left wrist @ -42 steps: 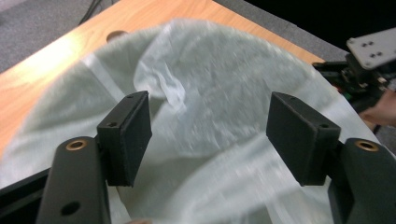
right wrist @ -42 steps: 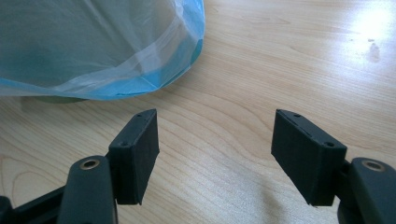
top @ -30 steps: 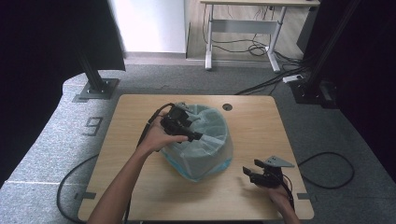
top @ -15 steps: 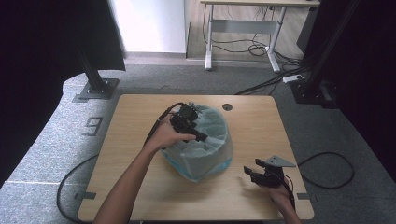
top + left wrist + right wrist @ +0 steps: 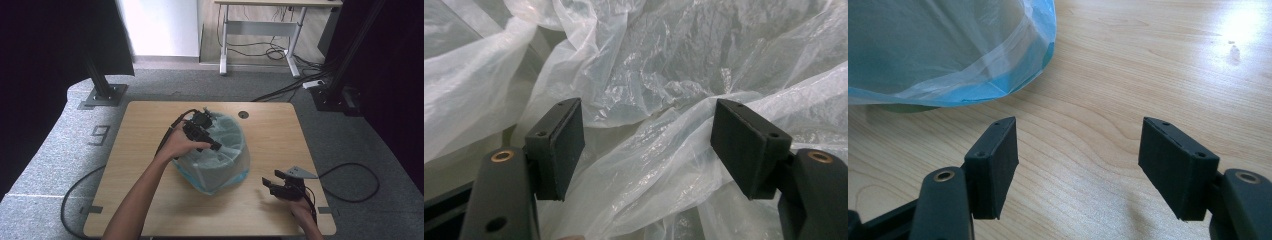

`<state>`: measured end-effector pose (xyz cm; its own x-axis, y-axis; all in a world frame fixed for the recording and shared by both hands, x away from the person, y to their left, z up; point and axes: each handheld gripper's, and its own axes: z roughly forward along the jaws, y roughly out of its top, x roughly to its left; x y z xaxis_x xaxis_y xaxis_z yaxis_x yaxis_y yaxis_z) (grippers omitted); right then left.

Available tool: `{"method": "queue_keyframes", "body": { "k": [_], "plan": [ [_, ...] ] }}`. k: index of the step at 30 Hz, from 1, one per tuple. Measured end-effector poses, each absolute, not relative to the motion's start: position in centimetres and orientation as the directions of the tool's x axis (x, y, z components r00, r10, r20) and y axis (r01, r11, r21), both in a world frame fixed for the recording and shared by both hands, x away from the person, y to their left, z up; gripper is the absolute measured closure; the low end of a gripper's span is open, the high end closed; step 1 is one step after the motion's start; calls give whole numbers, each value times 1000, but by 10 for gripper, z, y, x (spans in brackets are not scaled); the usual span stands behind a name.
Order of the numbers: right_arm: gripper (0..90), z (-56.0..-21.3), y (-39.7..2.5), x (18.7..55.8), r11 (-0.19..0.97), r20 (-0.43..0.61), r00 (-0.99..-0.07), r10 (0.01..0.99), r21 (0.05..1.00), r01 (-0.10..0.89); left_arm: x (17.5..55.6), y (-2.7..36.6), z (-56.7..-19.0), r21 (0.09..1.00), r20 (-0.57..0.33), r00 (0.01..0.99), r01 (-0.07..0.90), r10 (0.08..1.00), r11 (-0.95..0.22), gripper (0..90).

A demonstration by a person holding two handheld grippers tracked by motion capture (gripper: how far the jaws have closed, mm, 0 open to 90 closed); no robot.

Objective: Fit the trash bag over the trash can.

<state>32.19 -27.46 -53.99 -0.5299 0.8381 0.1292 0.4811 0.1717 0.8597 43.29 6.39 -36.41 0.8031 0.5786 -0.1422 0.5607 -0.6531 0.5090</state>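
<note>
Light wood worktop (image 5: 270,140) sits mid-frame, with a small round cable hole (image 5: 243,114) near its far edge. Grey carpet (image 5: 60,150) all around, a big "9" (image 5: 101,135) marked on it at left. Upper middle there's a white desk frame (image 5: 260,30) with tangled cables (image 5: 272,50) underneath. Black stand bases (image 5: 104,94) at upper left and right.
</note>
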Motion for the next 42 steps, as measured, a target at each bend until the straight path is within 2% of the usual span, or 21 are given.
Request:
{"method": "queue_keyframes", "body": {
  "k": [10, 18, 33, 42],
  "plan": [
    [312, -540, -277, 322, 170, 131, -527, 840, 858, 484, 422, 101, -347, 591, -133, 802, 536, 583, -602, 294],
    [312, -542, -275, 323, 178, 129, -530, 838, 855, 488, 425, 124, -352, 567, -118, 769, 571, 628, -593, 300],
    [312, -541, -276, 323, 169, 136, -530, 837, 857, 488, 432, 109, -365, 502, -90, 772, 581, 629, -641, 308],
    [312, -540, -278, 323, 162, 138, -525, 840, 860, 485, 419, 120, -350, 616, -103, 789, 529, 606, -584, 294]
  ]
}}
